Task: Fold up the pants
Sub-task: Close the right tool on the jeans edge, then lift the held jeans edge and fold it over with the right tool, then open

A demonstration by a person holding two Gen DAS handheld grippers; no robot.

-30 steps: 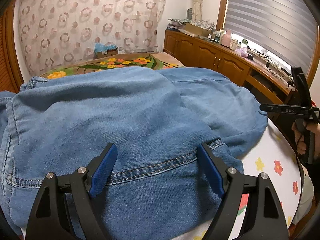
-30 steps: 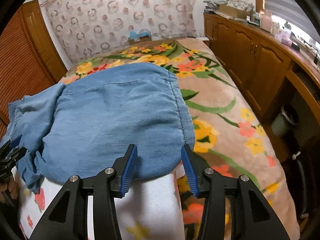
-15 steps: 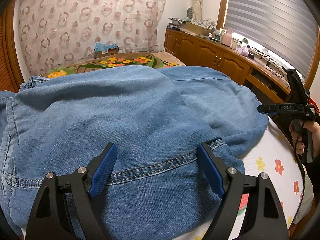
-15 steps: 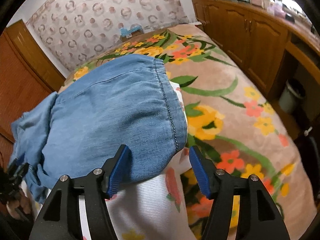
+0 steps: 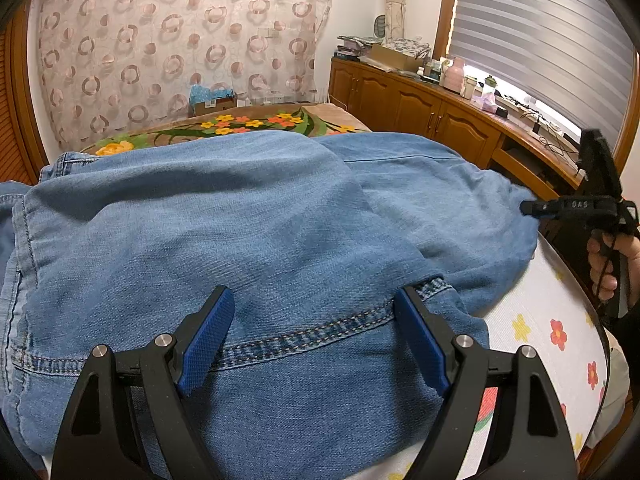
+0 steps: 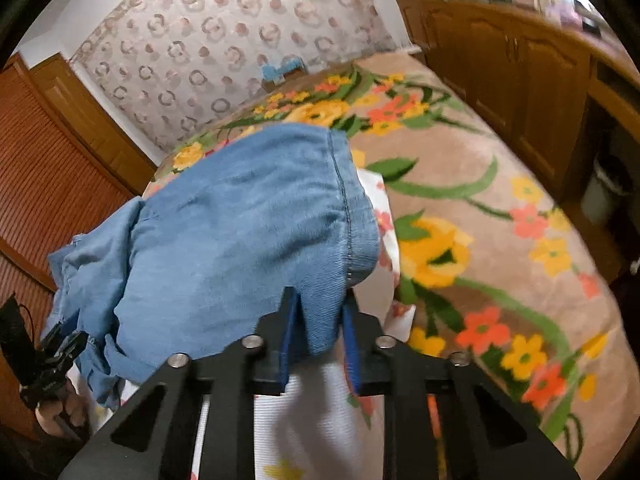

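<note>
Light blue denim pants (image 5: 224, 240) lie spread over a white flowered cloth (image 5: 548, 320) on the bed. My left gripper (image 5: 312, 320) is open, its blue pads on either side of a stitched hem at the near end of the pants. My right gripper (image 6: 318, 324) is shut on the near edge of a pant leg (image 6: 248, 232), with denim pinched between its pads. It also shows in the left wrist view (image 5: 532, 208), touching the leg's right edge. The left gripper shows at the lower left of the right wrist view (image 6: 60, 344).
A beige flowered blanket (image 6: 460, 200) covers the bed. Wooden cabinets (image 5: 420, 108) with clutter on top run along the right wall under a blinded window. A patterned curtain (image 5: 180, 40) hangs behind. A bin (image 6: 604, 188) stands on the floor at right. Wooden slatted doors (image 6: 52, 176) stand at left.
My right gripper moved forward onto the pant leg's edge and closed on it. My left gripper stayed open in place over the hem.
</note>
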